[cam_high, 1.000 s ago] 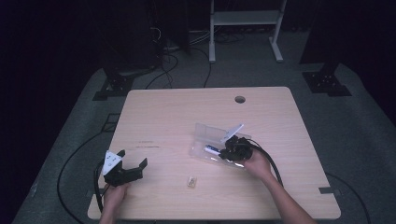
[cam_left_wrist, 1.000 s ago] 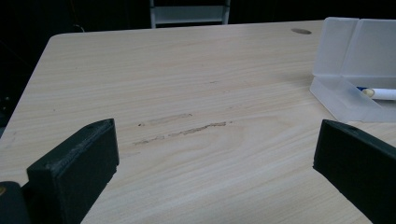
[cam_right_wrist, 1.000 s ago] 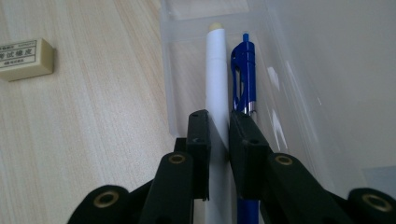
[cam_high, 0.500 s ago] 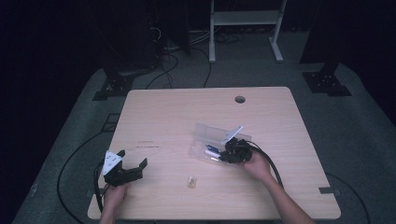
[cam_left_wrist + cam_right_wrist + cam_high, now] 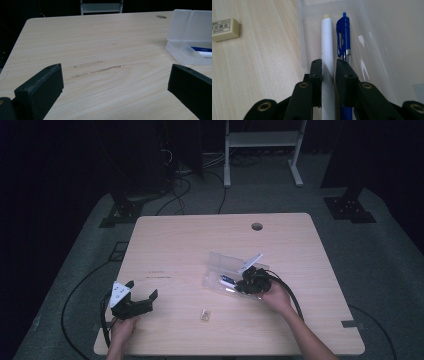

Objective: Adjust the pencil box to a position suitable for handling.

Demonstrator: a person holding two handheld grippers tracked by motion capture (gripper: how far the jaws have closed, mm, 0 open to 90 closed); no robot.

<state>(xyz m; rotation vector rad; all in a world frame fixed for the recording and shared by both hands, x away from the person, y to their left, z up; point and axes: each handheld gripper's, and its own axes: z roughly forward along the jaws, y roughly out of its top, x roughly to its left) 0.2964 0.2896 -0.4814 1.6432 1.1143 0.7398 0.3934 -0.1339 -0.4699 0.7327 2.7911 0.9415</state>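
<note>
A clear plastic pencil box (image 5: pixel 223 263) lies open right of the table's middle, its lid (image 5: pixel 180 27) folded back. Inside it a white pen (image 5: pixel 327 37) and a blue pen (image 5: pixel 342 32) lie side by side. My right gripper (image 5: pixel 328 63) reaches into the box (image 5: pixel 387 50) with the white pen between its jaws. The jaws have just been opening, and a thin gap shows beside the pen. In the high view that gripper (image 5: pixel 245 284) sits at the box's near end. My left gripper (image 5: pixel 142 289) rests near the front left corner, wide open and empty (image 5: pixel 117 77).
A small cream eraser (image 5: pixel 204 314) lies on the wood between the two hands, left of the box in the right gripper view (image 5: pixel 224 29). A cable hole (image 5: pixel 257 226) sits near the table's far edge. Faint scuff marks (image 5: pixel 97 68) cross the wood ahead of the left gripper.
</note>
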